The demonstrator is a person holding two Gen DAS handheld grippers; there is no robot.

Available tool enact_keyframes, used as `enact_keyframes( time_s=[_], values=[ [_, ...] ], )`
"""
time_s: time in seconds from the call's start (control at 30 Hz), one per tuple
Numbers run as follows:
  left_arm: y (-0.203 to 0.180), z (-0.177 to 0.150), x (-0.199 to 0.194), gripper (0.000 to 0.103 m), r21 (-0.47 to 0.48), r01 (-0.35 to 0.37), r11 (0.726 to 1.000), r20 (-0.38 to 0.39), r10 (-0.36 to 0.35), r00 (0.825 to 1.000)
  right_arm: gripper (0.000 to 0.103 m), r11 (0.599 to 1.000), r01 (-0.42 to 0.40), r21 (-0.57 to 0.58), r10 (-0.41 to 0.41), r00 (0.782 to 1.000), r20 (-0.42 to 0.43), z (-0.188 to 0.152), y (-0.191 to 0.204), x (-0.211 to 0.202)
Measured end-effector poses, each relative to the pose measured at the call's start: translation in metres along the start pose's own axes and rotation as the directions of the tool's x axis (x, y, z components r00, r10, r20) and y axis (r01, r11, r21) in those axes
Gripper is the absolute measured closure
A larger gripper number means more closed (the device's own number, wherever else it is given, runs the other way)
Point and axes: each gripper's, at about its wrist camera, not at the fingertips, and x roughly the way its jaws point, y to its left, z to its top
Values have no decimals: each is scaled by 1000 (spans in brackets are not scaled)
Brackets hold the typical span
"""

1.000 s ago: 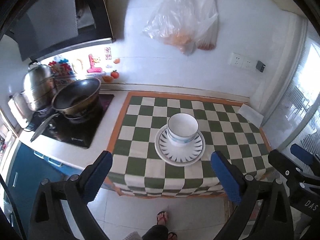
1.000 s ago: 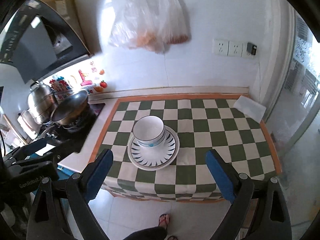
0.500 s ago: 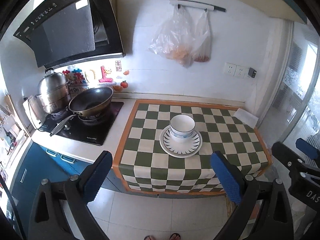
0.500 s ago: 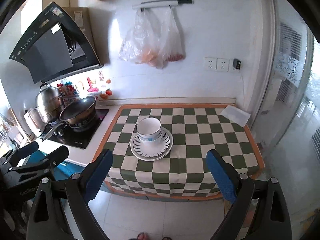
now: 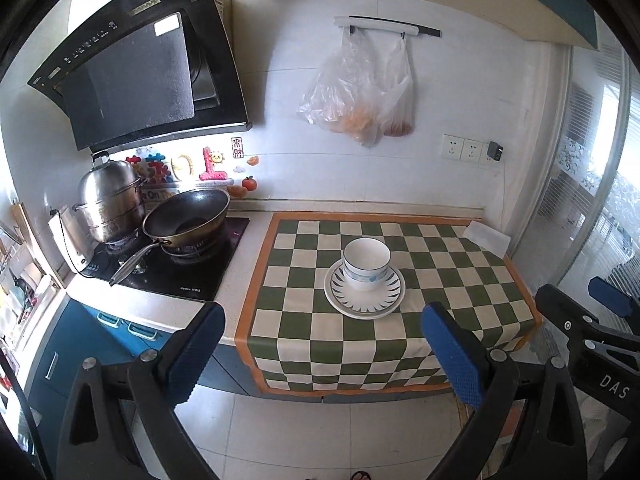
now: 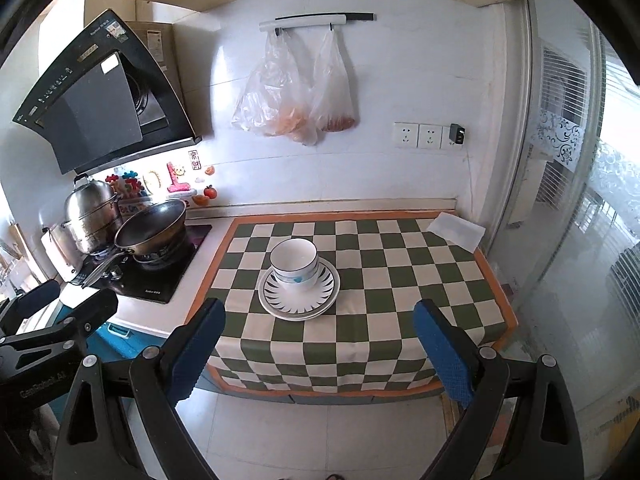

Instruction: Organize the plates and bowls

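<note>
Your left tongs (image 5: 324, 354) are spread wide with nothing between the blue pads, held out over the floor in front of the worktop (image 5: 240, 272), well back from its front edge. Your right tongs (image 6: 318, 350) are spread just as wide and equally bare, also hanging off the near edge of the green-and-white checked cloth (image 6: 400, 280). The white bowl (image 5: 366, 262) with its blue band sits upright in the plates (image 5: 364, 294), which lie stacked near the middle of the cloth; the top plate shows a ring of dark radiating marks around the bowl. From the right wrist view the bowl (image 6: 294, 262) sits a little toward the back-left of the plates (image 6: 299, 290). Off to the left, a dark wok (image 5: 186, 220) rests on the black hob, with a steel steamer pot (image 5: 110, 200) just behind it. Two plastic bags (image 6: 294, 92) hang from a rail on the white wall, above the worktop.
</note>
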Motion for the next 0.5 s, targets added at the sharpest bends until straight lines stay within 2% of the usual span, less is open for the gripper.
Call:
enact_keyframes(
  time_s=[0.5],
  values=[
    [4, -1, -4, 2, -2, 4, 1000, 10, -4, 1000, 6, 1000, 21, 5, -21, 999, 26, -2, 13, -7]
  ],
)
